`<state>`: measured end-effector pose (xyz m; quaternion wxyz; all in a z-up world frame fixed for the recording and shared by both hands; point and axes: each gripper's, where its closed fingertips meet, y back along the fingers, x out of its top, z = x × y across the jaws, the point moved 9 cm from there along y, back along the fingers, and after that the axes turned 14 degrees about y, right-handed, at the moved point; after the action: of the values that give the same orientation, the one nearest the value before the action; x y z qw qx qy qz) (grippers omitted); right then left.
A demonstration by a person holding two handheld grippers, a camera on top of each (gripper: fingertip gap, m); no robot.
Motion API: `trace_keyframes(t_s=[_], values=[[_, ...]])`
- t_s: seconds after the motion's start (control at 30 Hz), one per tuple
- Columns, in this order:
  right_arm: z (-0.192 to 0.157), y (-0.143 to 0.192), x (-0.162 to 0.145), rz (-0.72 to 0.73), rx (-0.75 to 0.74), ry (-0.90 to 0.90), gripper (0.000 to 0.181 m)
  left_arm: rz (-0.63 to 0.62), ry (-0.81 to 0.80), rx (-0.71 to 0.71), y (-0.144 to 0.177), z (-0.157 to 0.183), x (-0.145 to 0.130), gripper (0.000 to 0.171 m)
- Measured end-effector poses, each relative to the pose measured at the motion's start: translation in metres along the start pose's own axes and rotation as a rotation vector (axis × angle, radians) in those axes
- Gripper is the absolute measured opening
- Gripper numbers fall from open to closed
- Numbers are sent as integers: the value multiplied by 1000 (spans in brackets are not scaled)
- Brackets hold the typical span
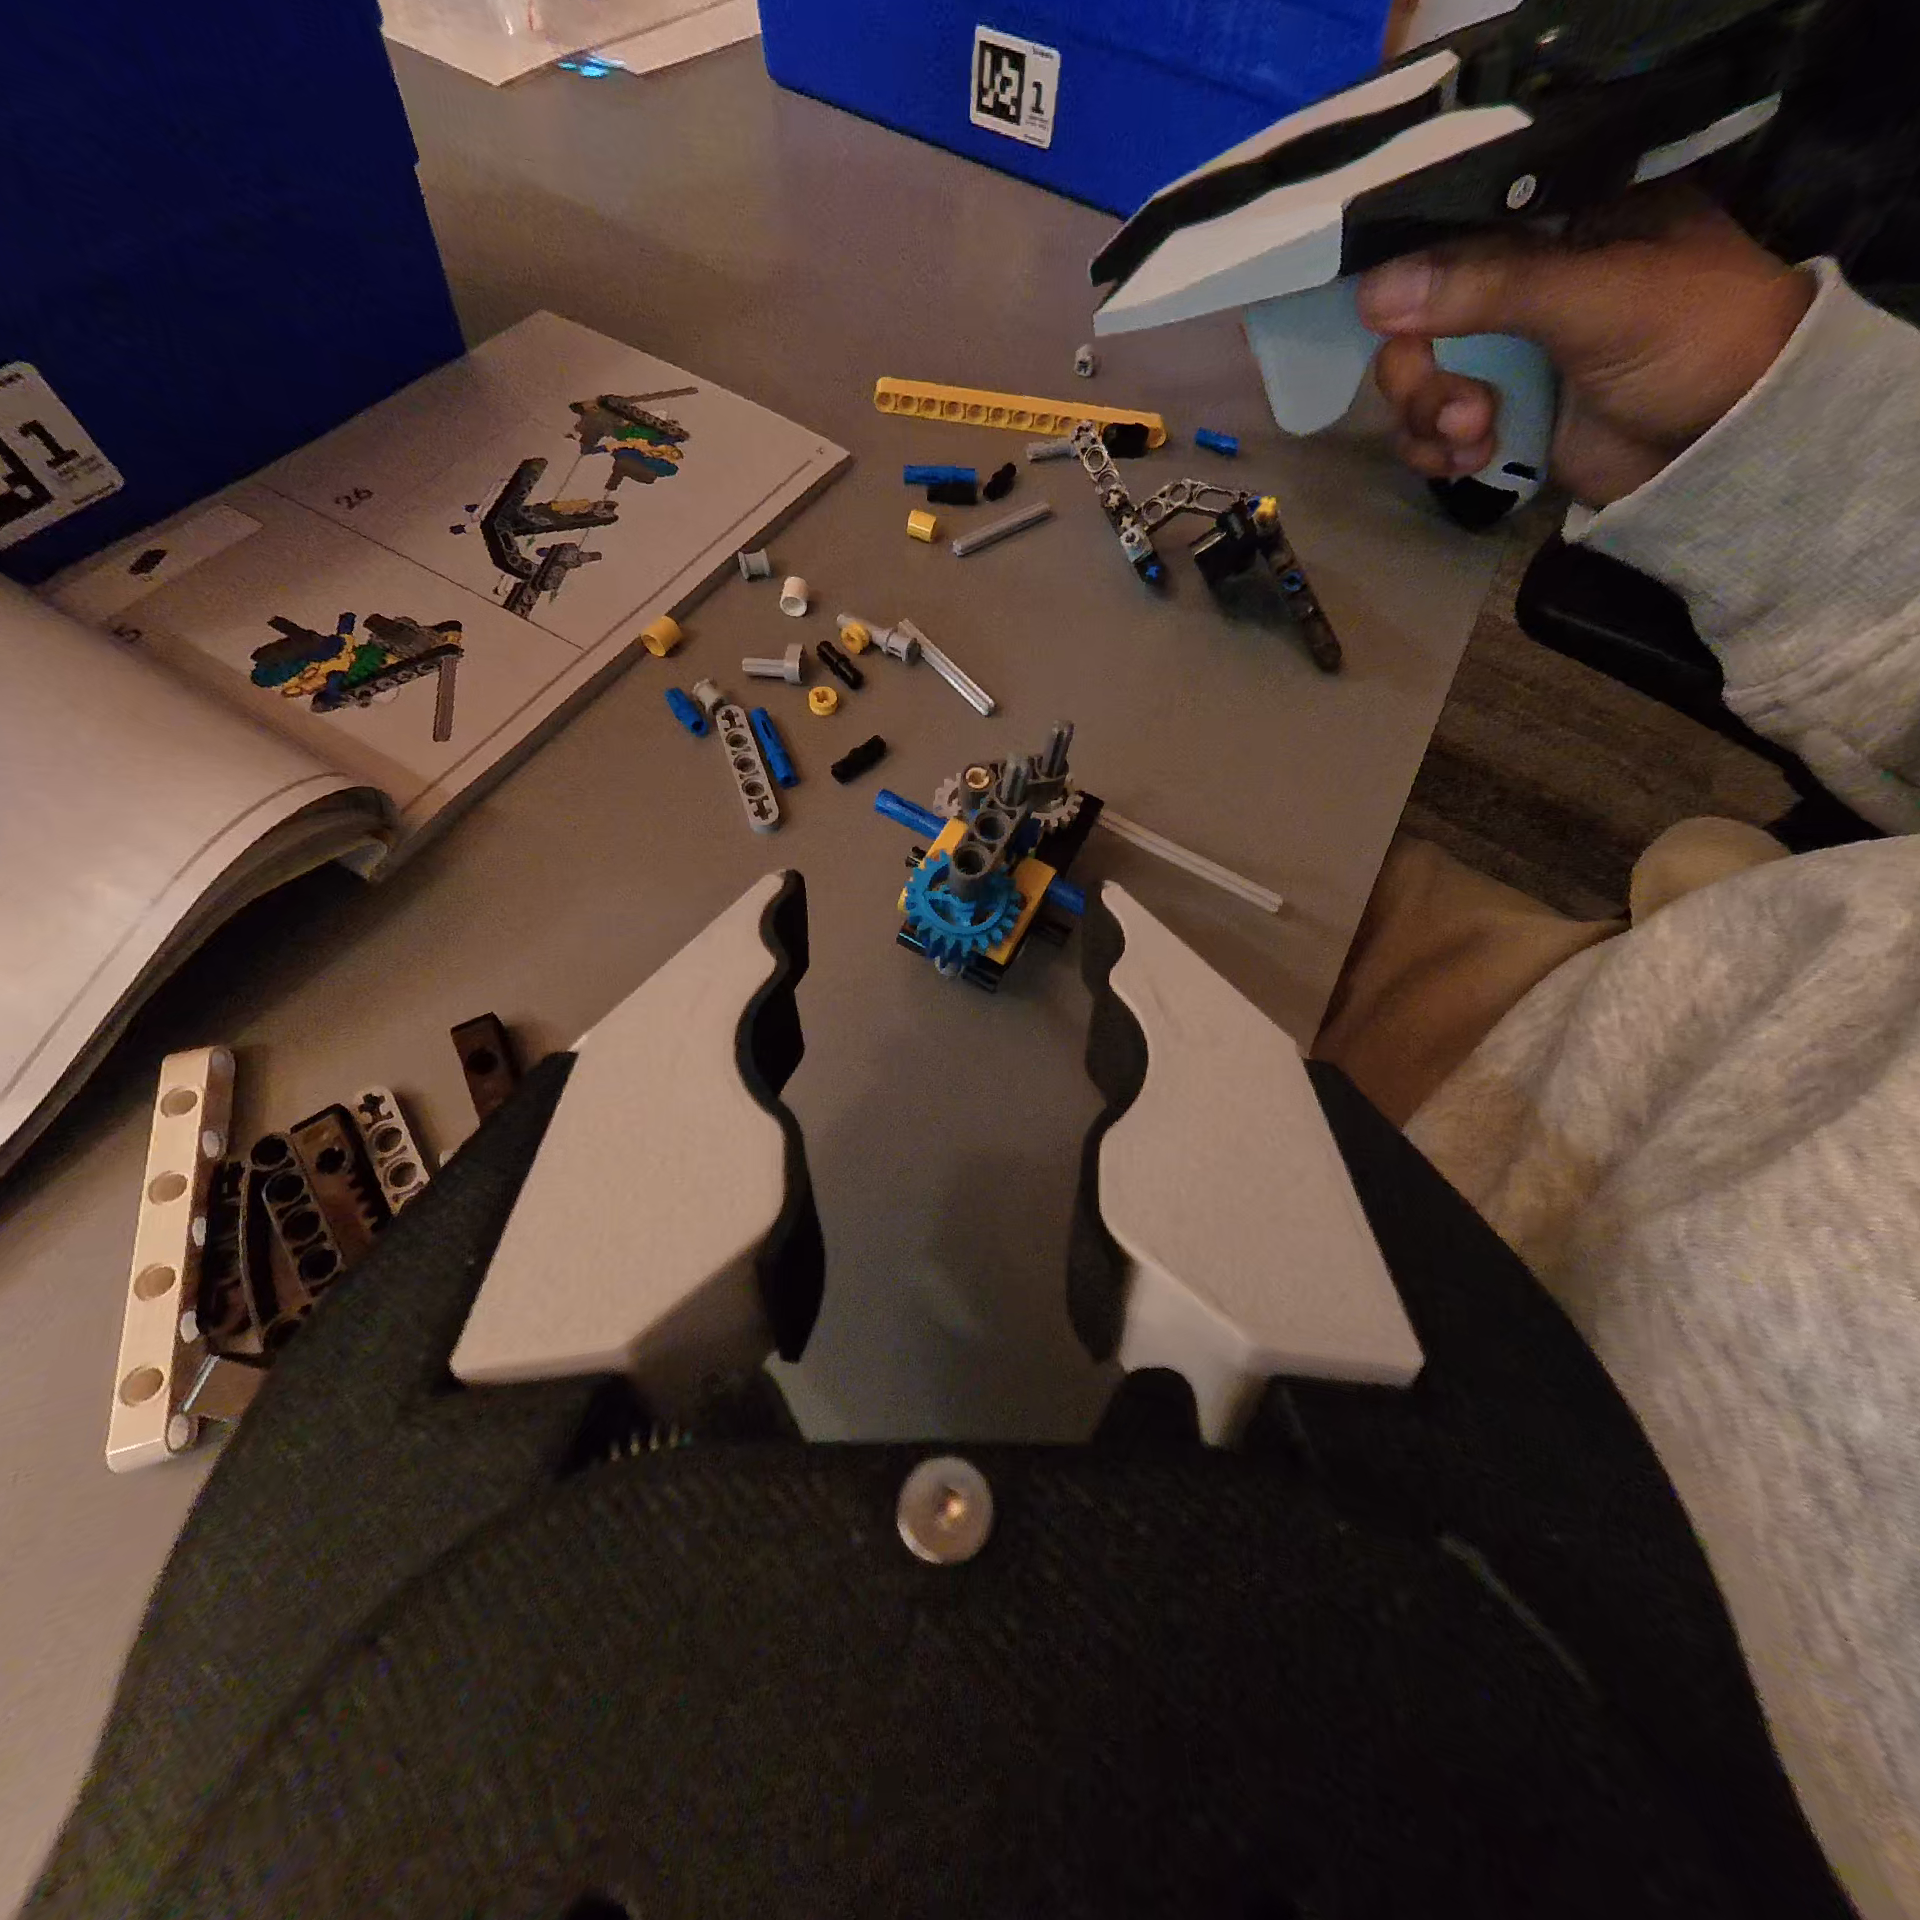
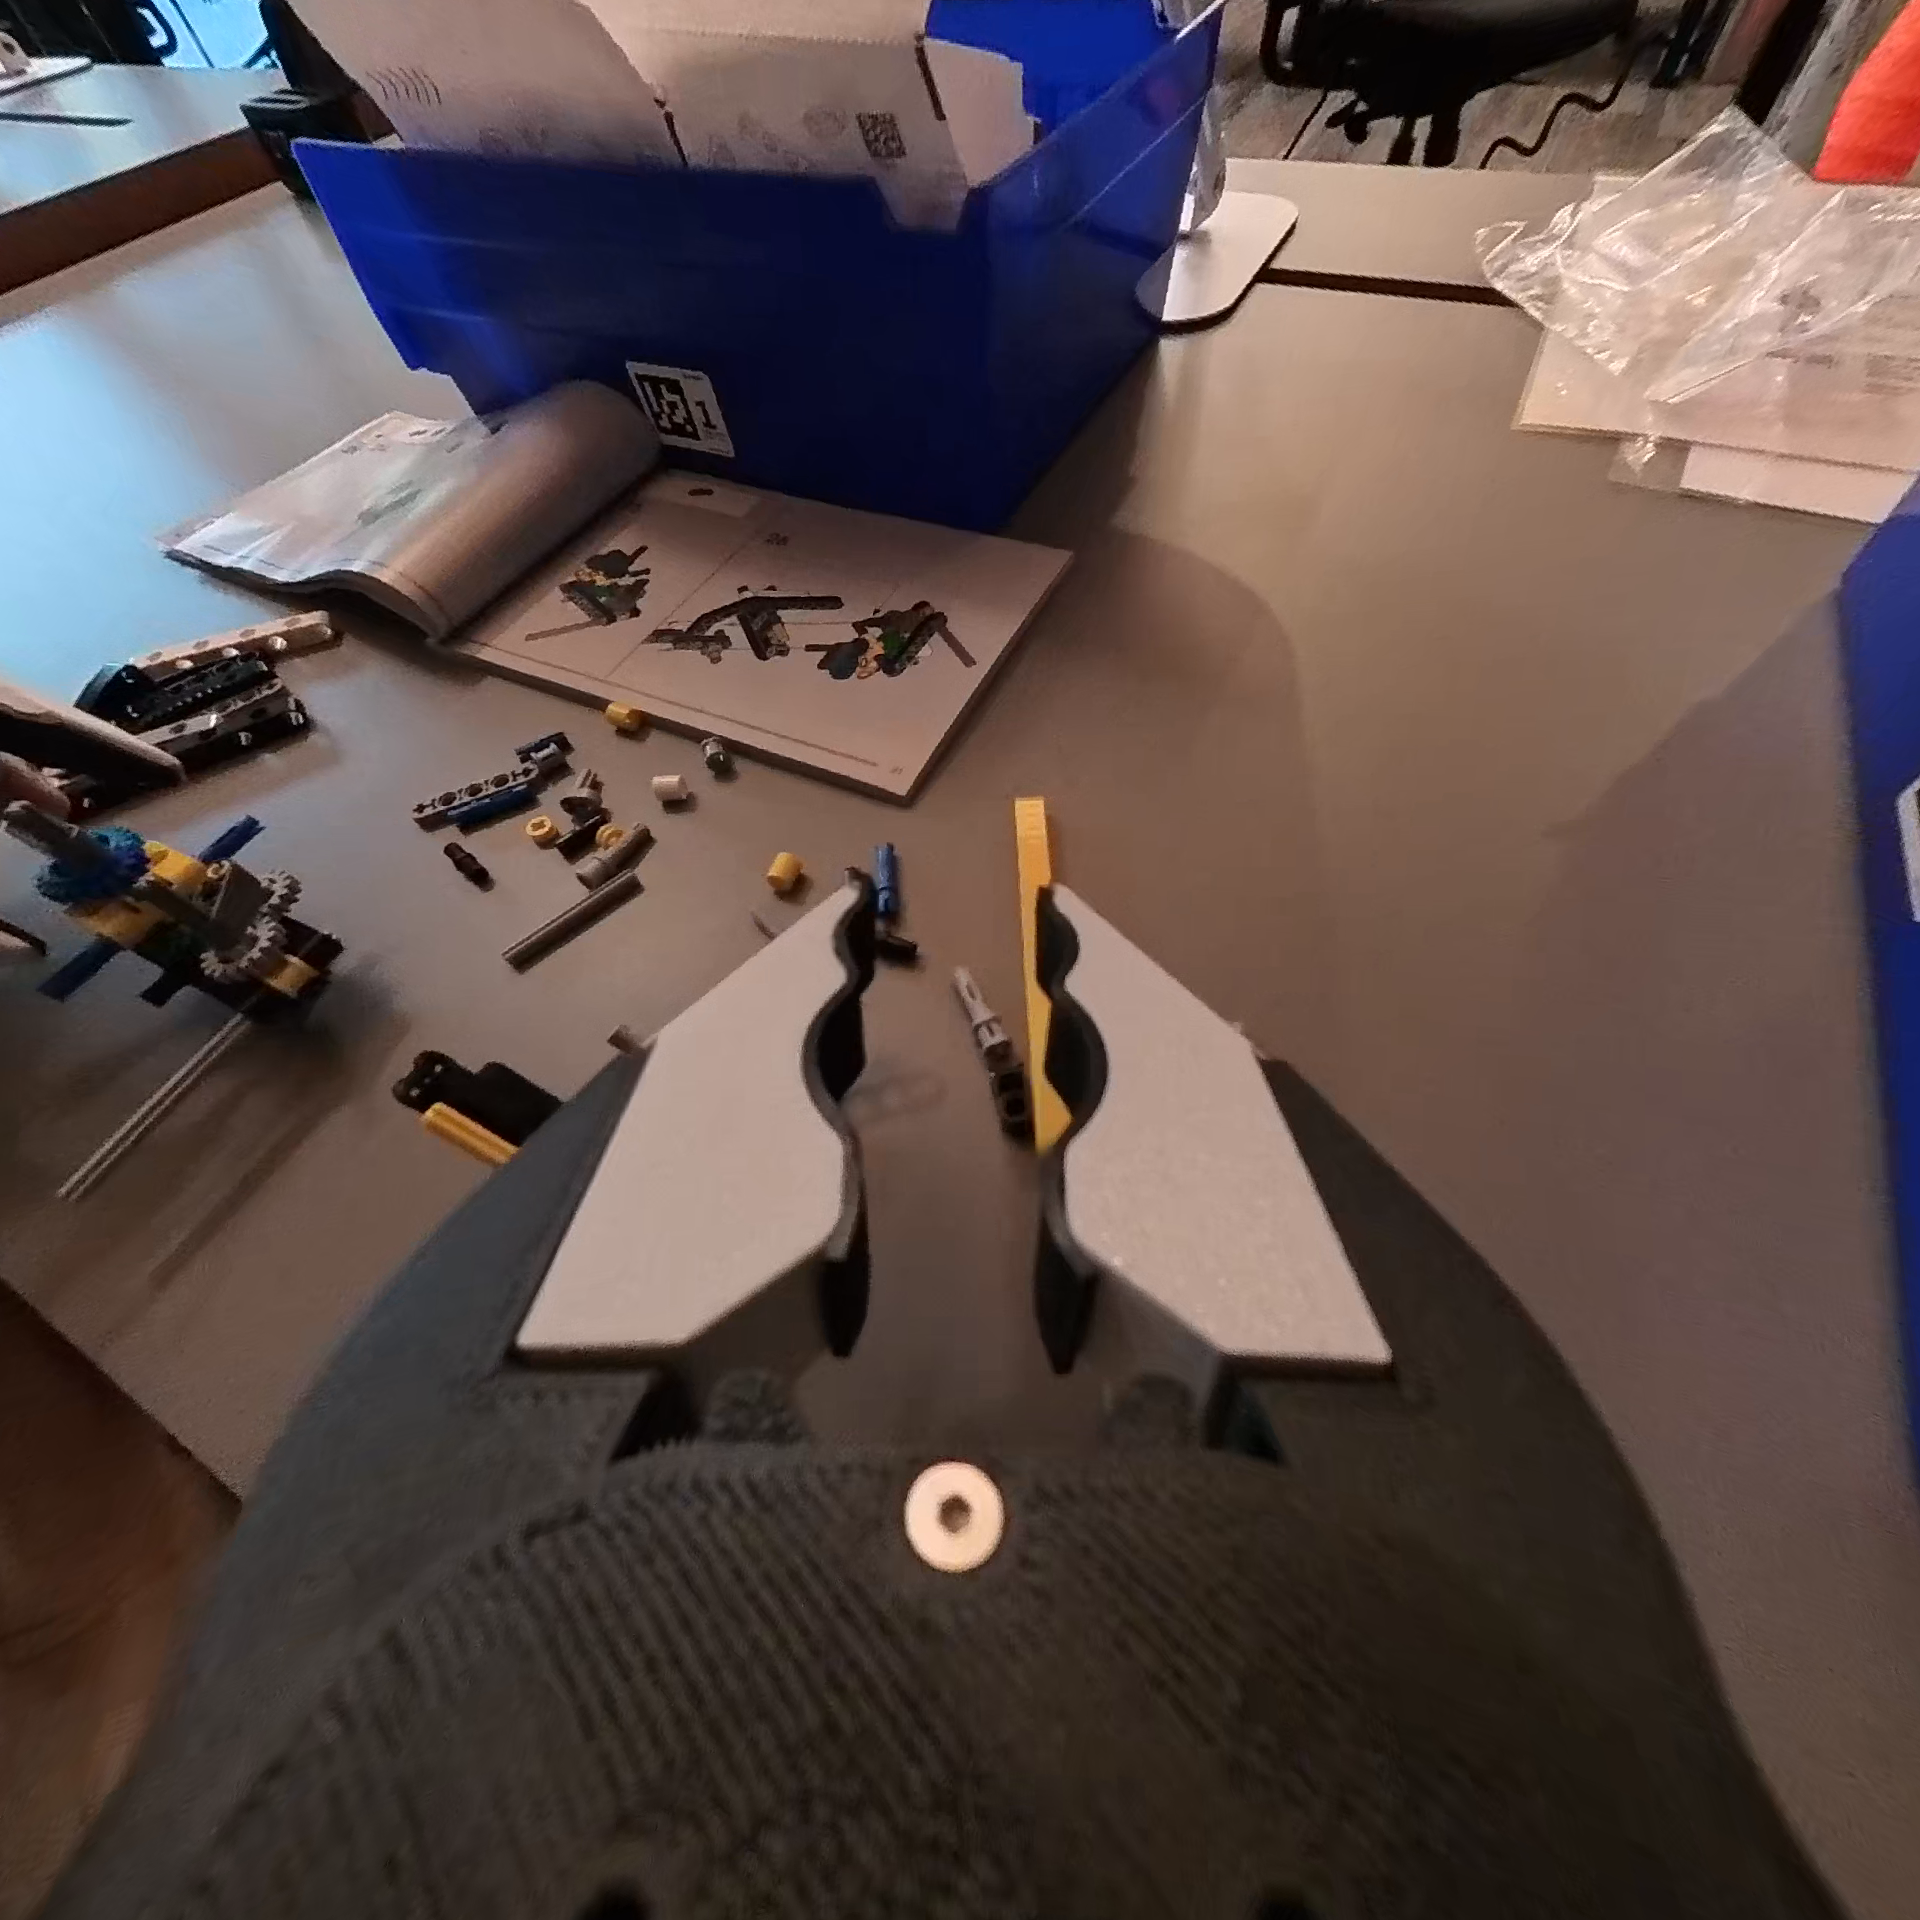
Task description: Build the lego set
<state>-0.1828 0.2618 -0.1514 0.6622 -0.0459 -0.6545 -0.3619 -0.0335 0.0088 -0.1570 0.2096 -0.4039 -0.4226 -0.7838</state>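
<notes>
A small gear assembly (image 1: 987,862) with a blue gear, grey gears and yellow and black bricks stands on the grey table (image 1: 644,208); it also shows in the right wrist view (image 2: 177,914). My left gripper (image 1: 945,894) is open and empty, its tips just short of the assembly. My right gripper (image 2: 951,899) is open and empty, held above a long yellow beam (image 2: 1034,914) and a grey pin (image 2: 982,1013). In the left wrist view the right gripper (image 1: 1101,286) hovers over the yellow beam (image 1: 1013,414). A second grey and black assembly (image 1: 1216,530) lies near it.
An open instruction booklet (image 1: 436,582) lies left, also in the right wrist view (image 2: 790,634). Several loose pins, axles and bushes (image 1: 821,665) are scattered mid-table. Beams (image 1: 270,1216) lie at the near left. Blue bins (image 2: 748,312) stand behind. Plastic bags (image 2: 1714,270) lie far right. My hands' fingertips stand some 20 cm from each other.
</notes>
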Motion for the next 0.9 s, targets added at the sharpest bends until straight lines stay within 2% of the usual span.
trace_keyframes(t_s=[0.23, 0.43, 0.9], values=[[8, 1, 0, 26, -25, -34, 26, 30, 41, -36, 4, -3, 2, 50], [11, -2, -2, 3, 12, -72, 28, 133, 20, -87, 13, -1, 5, 30], [12, -3, -2, -6, 31, -83, 29, 88, 27, -86, 8, -1, 5, 18]])
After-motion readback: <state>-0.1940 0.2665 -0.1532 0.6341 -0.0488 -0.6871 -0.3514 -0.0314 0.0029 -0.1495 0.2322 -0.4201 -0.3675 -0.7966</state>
